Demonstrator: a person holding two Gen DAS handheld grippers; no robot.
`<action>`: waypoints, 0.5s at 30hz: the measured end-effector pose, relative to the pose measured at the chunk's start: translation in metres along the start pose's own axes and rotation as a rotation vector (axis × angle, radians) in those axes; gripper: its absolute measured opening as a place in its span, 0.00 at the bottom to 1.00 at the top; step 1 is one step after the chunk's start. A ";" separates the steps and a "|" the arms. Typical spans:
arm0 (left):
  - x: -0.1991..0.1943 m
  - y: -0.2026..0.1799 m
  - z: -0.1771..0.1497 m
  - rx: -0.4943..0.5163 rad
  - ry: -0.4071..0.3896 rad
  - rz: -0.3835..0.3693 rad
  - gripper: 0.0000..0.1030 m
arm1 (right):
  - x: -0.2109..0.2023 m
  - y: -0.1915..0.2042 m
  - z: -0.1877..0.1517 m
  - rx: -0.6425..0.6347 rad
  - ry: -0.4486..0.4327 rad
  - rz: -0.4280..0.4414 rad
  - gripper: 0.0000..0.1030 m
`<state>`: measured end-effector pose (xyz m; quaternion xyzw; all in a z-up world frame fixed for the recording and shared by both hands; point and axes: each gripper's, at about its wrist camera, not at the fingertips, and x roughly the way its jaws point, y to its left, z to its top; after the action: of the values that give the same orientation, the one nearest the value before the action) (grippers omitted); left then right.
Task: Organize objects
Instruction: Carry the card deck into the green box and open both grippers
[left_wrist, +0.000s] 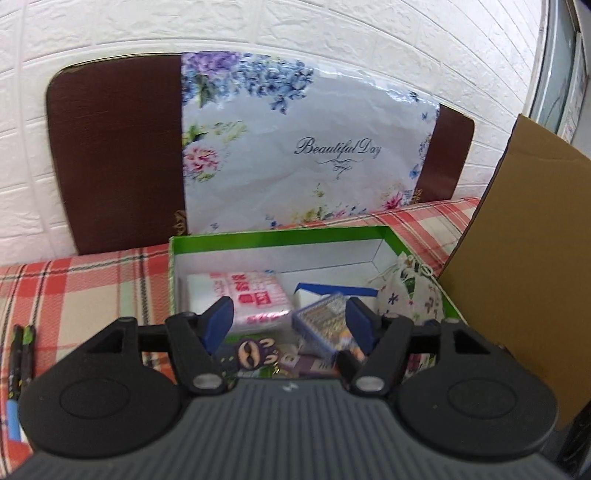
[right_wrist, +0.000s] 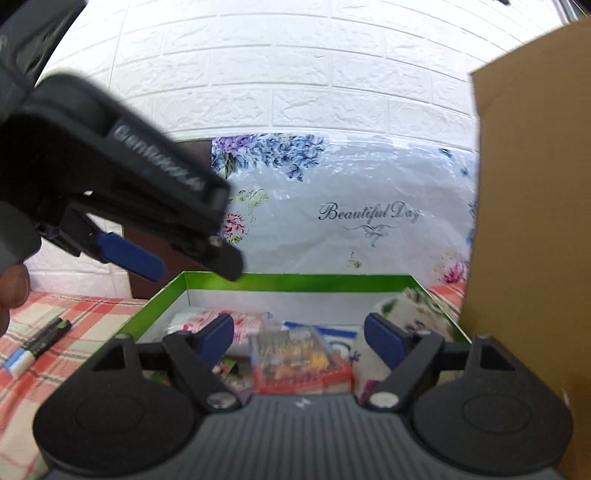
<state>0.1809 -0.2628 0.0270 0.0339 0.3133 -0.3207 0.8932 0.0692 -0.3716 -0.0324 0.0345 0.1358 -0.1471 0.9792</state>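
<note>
Green-rimmed box (left_wrist: 280, 234) holds packets; left gripper (left_wrist: 290, 317) and right gripper (right_wrist: 299, 334) gape, empty.

1. Desk (left_wrist: 92, 280) covered in red, cream and green plaid cloth.
2. Open green-rimmed box (left_wrist: 280, 232) resting on the cloth, toward the right side.
3. Two dark marker pens (right_wrist: 40, 341) lying side by side on the cloth, left of the box and apart from it.
4. Brown cardboard sheet (left_wrist: 517, 236) standing just beside the box's right wall.
</note>
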 end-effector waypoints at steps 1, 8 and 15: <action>-0.003 0.001 -0.003 -0.005 0.006 0.011 0.67 | 0.001 -0.004 0.000 0.010 0.007 0.001 0.79; -0.024 0.007 -0.029 -0.028 0.045 0.059 0.67 | -0.014 -0.008 -0.009 0.000 0.041 0.004 0.68; -0.037 0.011 -0.049 -0.012 0.078 0.120 0.67 | 0.035 0.001 0.006 0.043 0.193 0.070 0.49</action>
<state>0.1386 -0.2209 0.0073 0.0595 0.3471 -0.2629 0.8983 0.1034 -0.3811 -0.0361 0.0744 0.2251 -0.1114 0.9651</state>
